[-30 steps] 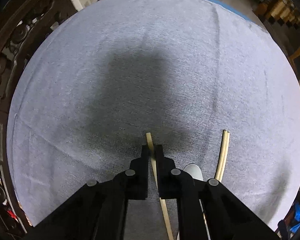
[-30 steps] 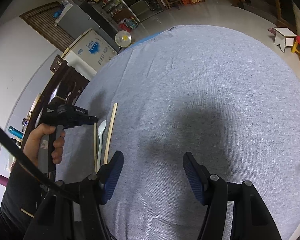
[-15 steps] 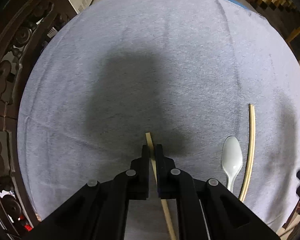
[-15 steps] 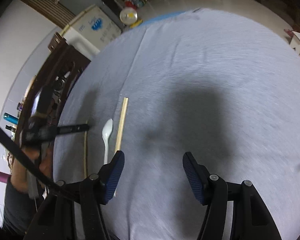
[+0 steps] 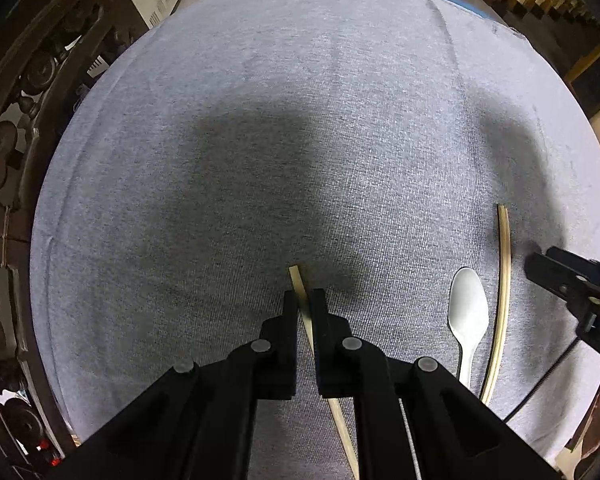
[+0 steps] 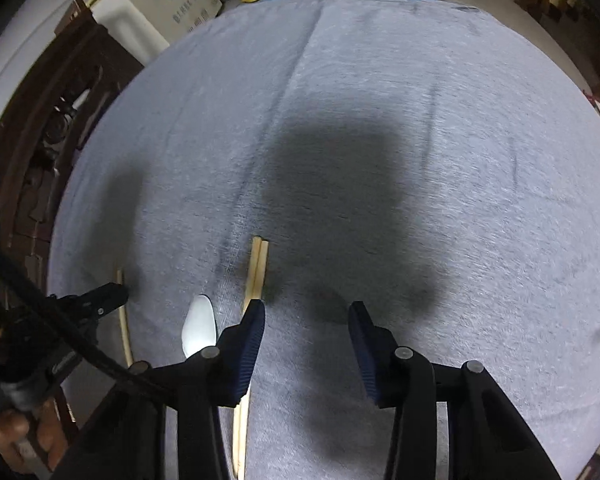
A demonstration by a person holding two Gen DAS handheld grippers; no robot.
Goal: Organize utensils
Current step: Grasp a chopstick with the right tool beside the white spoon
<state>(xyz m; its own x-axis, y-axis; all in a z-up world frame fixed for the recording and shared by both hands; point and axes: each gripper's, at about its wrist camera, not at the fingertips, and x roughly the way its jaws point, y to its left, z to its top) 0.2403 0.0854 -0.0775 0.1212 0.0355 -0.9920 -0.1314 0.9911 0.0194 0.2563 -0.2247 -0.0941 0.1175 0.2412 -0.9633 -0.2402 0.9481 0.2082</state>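
L hand-held gripper (image 5: 305,300) clenched on single chopstick (image 5: 298,280) above grey surface (image 5: 300,140) | R hand-held gripper (image 6: 306,316) released | white spoon (image 5: 468,312) betw held stick & chopstick pair (image 5: 503,280), on surface

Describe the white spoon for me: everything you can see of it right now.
The white spoon looks like glossy plastic, with an oval bowl and a slim handle running back toward the cameras. It lies flat on the grey cloth, untouched by either gripper, between the chopstick held in the left gripper and the chopstick pair. Its handle end is hidden behind gripper bodies.
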